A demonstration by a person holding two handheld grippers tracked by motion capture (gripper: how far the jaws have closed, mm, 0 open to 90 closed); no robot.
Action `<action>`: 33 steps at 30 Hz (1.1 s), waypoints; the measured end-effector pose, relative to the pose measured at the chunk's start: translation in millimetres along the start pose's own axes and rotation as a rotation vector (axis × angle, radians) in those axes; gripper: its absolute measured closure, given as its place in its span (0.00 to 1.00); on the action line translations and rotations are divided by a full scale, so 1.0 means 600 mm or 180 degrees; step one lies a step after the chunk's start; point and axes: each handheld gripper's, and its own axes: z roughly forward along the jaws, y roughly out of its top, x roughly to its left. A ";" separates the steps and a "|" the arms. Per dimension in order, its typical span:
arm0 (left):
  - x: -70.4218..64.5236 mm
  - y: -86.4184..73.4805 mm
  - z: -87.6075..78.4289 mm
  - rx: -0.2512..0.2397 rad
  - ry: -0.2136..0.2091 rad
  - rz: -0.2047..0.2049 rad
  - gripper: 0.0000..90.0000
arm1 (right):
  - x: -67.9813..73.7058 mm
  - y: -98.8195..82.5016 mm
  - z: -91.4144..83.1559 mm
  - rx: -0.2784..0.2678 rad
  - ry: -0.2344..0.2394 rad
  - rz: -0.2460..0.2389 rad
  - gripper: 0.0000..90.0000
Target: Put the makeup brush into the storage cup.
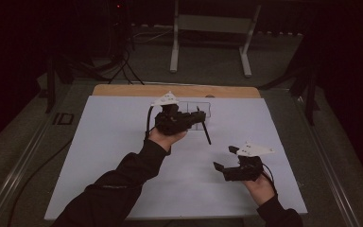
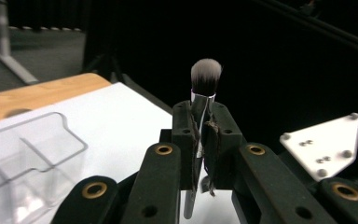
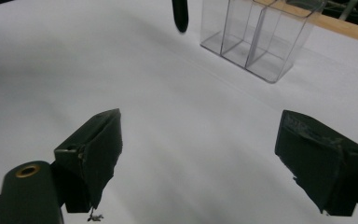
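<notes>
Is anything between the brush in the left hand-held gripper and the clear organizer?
Nothing visible. The left hand-held gripper is shut on the brush, handle tip hanging over bare white paper just in front of the organizer. The right hand-held gripper is open, off to the side nearer the person.

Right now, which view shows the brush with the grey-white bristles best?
The left gripper view: the brush with the grey-white bristles stands close up, clamped in the left claw. The high view shows its thin dark handle small. The right gripper view catches just the handle's dark tip.
</notes>
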 end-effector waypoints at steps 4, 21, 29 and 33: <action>0.003 0.015 -0.012 -0.0013 0.0105 0.0033 0.94 | 0.000 0.004 -0.006 -0.0061 -0.0076 -0.0019 0.17; 0.013 0.080 -0.035 -0.0023 0.0764 0.0484 0.94 | 0.002 0.005 -0.006 -0.0063 -0.0134 -0.0061 0.16; 0.030 0.104 -0.024 -0.0045 0.0988 0.0539 0.94 | 0.000 0.004 -0.006 -0.0062 -0.0122 -0.0035 0.16; 0.038 0.111 -0.015 -0.0051 0.1033 0.0532 0.94 | 0.000 0.004 -0.006 -0.0064 -0.0117 -0.0040 0.16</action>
